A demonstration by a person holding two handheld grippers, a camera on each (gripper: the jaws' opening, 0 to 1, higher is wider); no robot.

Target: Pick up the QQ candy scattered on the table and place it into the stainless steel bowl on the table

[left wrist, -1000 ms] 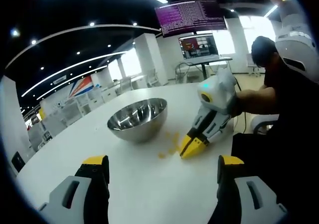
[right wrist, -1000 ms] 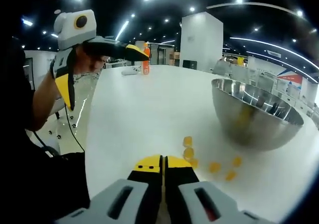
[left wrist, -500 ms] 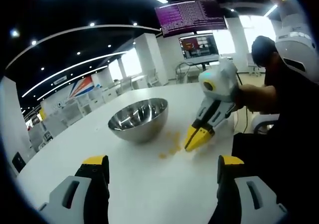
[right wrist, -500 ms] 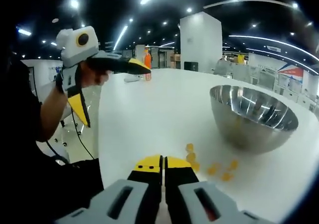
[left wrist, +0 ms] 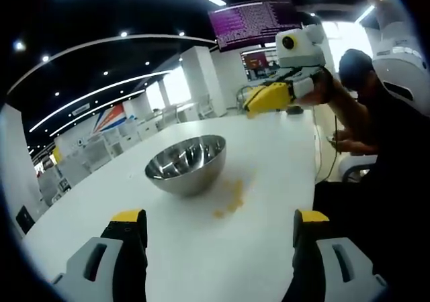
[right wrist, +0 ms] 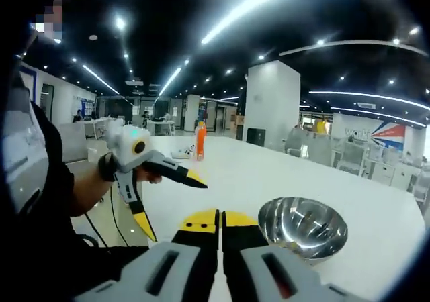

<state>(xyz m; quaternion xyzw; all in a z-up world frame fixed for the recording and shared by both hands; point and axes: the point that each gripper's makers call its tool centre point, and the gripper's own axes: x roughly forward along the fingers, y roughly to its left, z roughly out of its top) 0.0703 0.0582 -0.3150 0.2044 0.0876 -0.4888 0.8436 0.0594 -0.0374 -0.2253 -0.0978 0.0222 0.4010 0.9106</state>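
Note:
The stainless steel bowl [left wrist: 186, 162] stands on the white table [left wrist: 201, 262]. Several yellow QQ candies [left wrist: 232, 198] lie scattered just right of it. My left gripper [left wrist: 218, 228] is open, its yellow-tipped jaws wide apart above the near table. In the left gripper view my right gripper [left wrist: 252, 105] is held high above the table beyond the bowl, jaws shut; I cannot see whether a candy is pinched. In the right gripper view my right gripper [right wrist: 220, 223] points down at the bowl [right wrist: 302, 227], and my left gripper [right wrist: 171, 207] shows open at the left.
An orange bottle [right wrist: 200, 141] stands far off on the table. A person in dark clothes [left wrist: 376, 154] is at the table's right edge. Monitors [left wrist: 269, 62] on a stand are beyond the table's far end.
My right gripper has risen from the candies by the bowl to high above the table, jaws still shut. The left gripper, the bowl and the remaining candies have not moved.

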